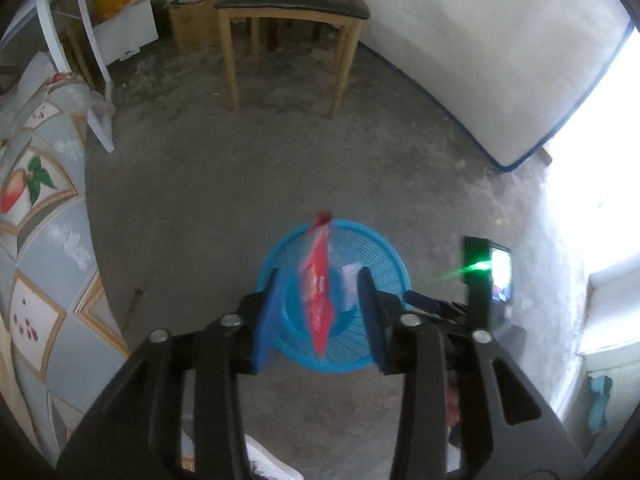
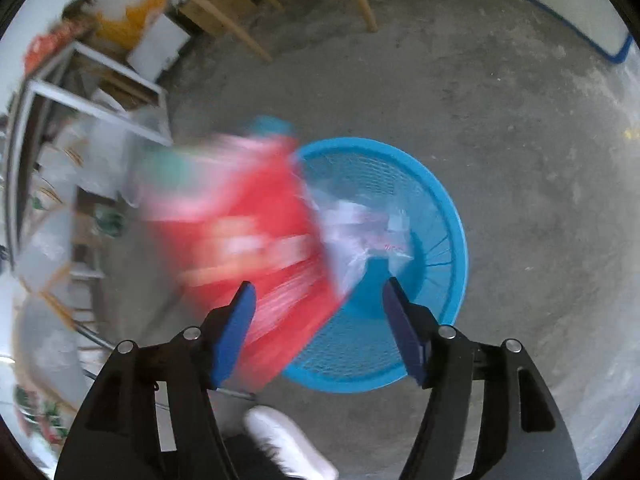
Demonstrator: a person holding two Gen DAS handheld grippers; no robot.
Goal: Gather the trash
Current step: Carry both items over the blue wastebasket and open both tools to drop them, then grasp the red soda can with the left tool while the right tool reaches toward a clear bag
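Note:
A round blue mesh basket [image 1: 376,236] [image 2: 456,232] stands on the concrete floor below both grippers. My left gripper [image 1: 319,280] is open above it. A red snack wrapper [image 1: 318,300] hangs edge-on in the gap and touches neither blue pad. In the right wrist view the same red wrapper [image 2: 248,240] shows as a blurred sheet at the basket's left rim. My right gripper [image 2: 319,286] is open over the basket, with a crumpled clear plastic piece [image 2: 360,224] [image 1: 350,280] loose beyond its fingers. The right gripper's body [image 1: 476,280] shows beside the left one.
A wooden chair with a dark seat [image 1: 292,0] stands at the back, with cardboard boxes [image 1: 192,24] beside it. A white mattress with blue edging [image 1: 480,60] leans on the right wall. A fruit-print tablecloth [image 1: 40,200] hangs at the left. A white shoe [image 2: 288,440] is under the grippers.

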